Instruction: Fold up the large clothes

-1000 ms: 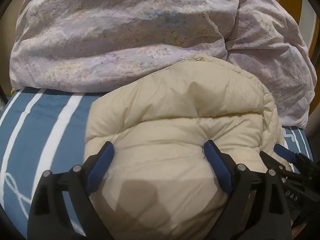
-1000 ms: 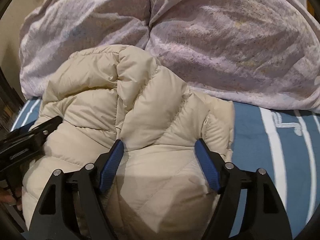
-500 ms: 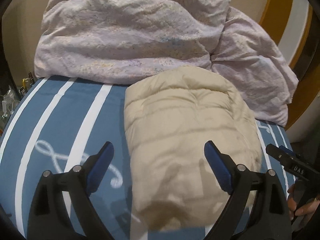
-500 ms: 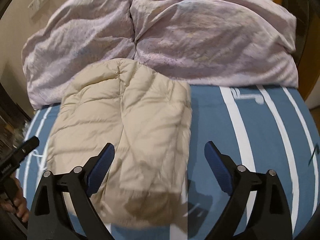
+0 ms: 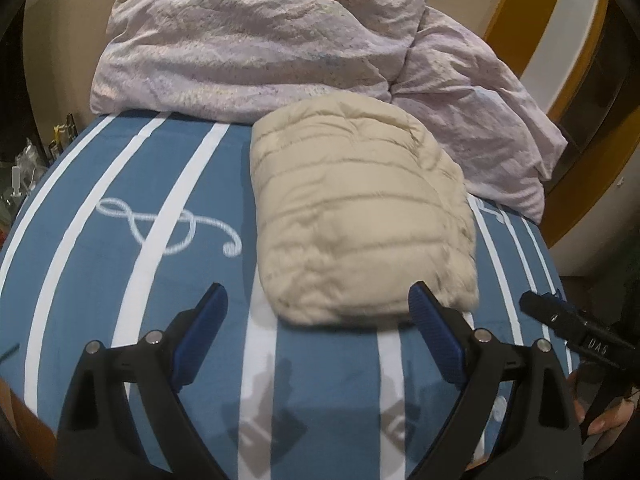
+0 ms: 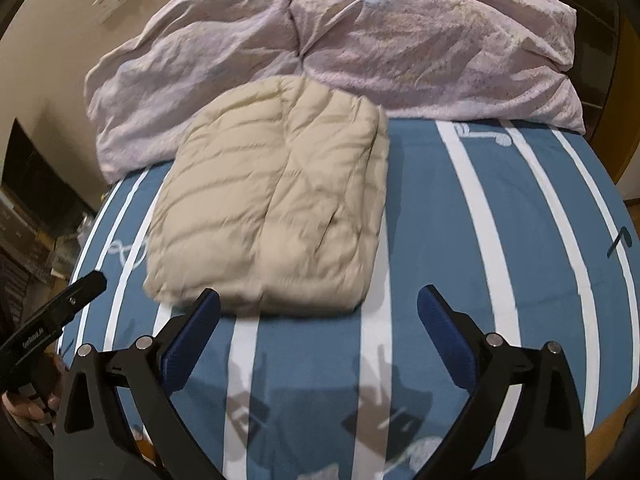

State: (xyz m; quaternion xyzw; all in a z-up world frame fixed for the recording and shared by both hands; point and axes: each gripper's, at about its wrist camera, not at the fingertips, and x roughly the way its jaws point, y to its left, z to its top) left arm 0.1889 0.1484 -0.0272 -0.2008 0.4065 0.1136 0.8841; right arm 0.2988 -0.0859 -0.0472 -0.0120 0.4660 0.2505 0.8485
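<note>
A cream quilted puffer jacket (image 5: 360, 216) lies folded into a compact rectangle on the blue bed cover with white stripes (image 5: 152, 280); it also shows in the right wrist view (image 6: 272, 208). My left gripper (image 5: 318, 312) is open and empty, held above the bed just short of the jacket's near edge. My right gripper (image 6: 320, 312) is open and empty, also just short of the near edge. Each gripper shows at the side of the other's view: the right one (image 5: 576, 328) and the left one (image 6: 56, 316).
A crumpled pale lilac duvet (image 5: 280, 40) is heaped along the back of the bed, touching the jacket's far edge; it also shows in the right wrist view (image 6: 400, 32). Cluttered shelves (image 6: 28, 208) stand past the bed's left side. A yellow and white doorframe (image 5: 560, 60) is at the right.
Both grippers have pulled back and up from the jacket, which they were pressed close against a second ago. The folded jacket now lies free on the bed.
</note>
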